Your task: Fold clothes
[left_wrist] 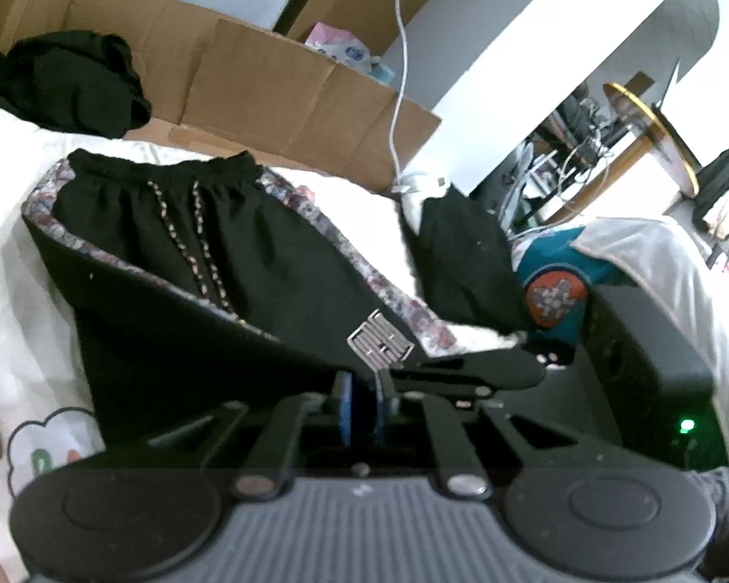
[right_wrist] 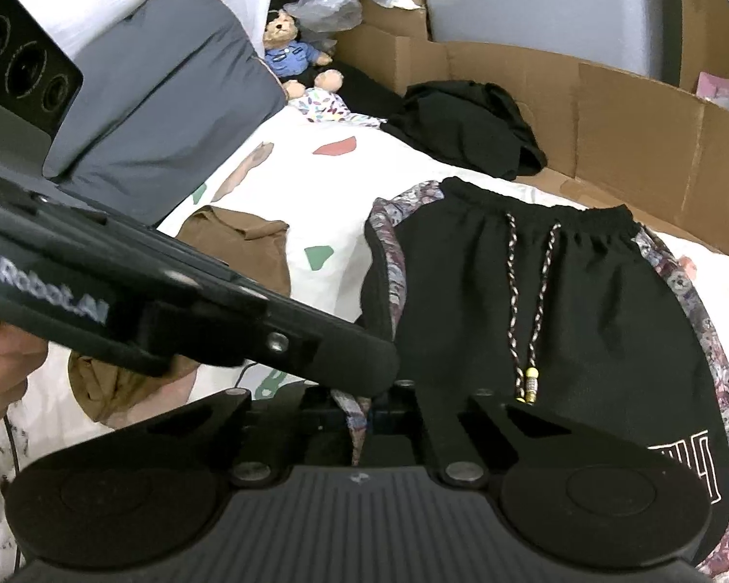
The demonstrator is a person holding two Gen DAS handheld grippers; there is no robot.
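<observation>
Black shorts [left_wrist: 194,252] with floral side stripes and a braided drawstring lie on the white printed sheet [left_wrist: 5,252], waistband away from me. My left gripper [left_wrist: 362,403] sits at the hem by the white logo [left_wrist: 381,340]; its blue pads [left_wrist: 345,413] stand slightly apart and are not pressing any cloth. My right gripper [right_wrist: 359,408] is shut on the floral side stripe [right_wrist: 357,418] of the shorts [right_wrist: 583,316], at the hem corner. The left tool's black housing [right_wrist: 194,291] crosses that view and ends just above the pinch.
A crumpled black garment [right_wrist: 466,126] lies behind the shorts, against a cardboard box [right_wrist: 632,136]. A brown garment [right_wrist: 248,243], a grey pillow [right_wrist: 160,97] and a teddy bear [right_wrist: 286,43] are on the left. Another black garment [left_wrist: 466,262] and a teal one [left_wrist: 554,291] lie to the right.
</observation>
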